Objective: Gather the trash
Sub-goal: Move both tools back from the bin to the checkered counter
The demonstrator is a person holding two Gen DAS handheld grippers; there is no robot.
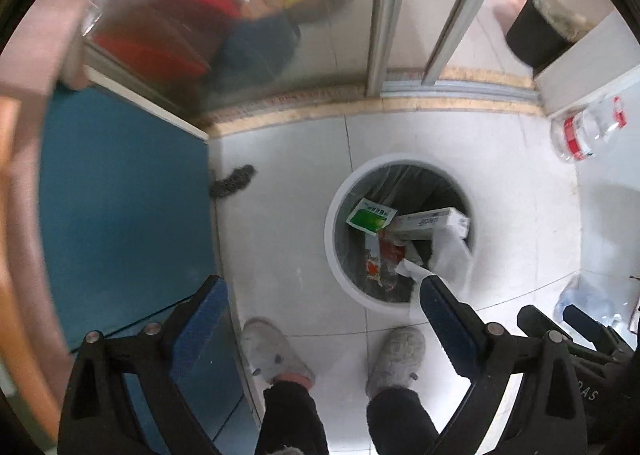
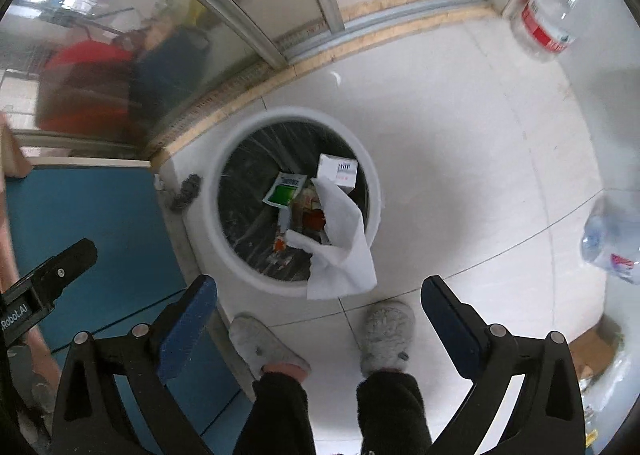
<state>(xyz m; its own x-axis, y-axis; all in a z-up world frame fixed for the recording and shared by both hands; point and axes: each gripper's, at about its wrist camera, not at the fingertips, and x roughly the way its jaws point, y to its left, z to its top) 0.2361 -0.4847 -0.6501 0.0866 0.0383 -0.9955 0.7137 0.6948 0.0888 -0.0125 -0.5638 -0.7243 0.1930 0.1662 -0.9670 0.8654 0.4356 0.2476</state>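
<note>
Right wrist: round white plastic bin (image 2: 294,199) at 12 o'clock, white crumpled tissue (image 2: 340,251) draped over its near rim, likely just dropped. Right gripper (image 2: 316,293) spread wide, empty. Left gripper (image 1: 320,291) likewise open, nothing held. Clear plastic bottle (image 2: 550,11) at 2 o'clock, uncollected.

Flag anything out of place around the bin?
The white tissue hangs over the near rim of the trash bin, half in, half out. Two clear plastic bottles lie on the floor to its right. Both grippers are open and empty.
</note>
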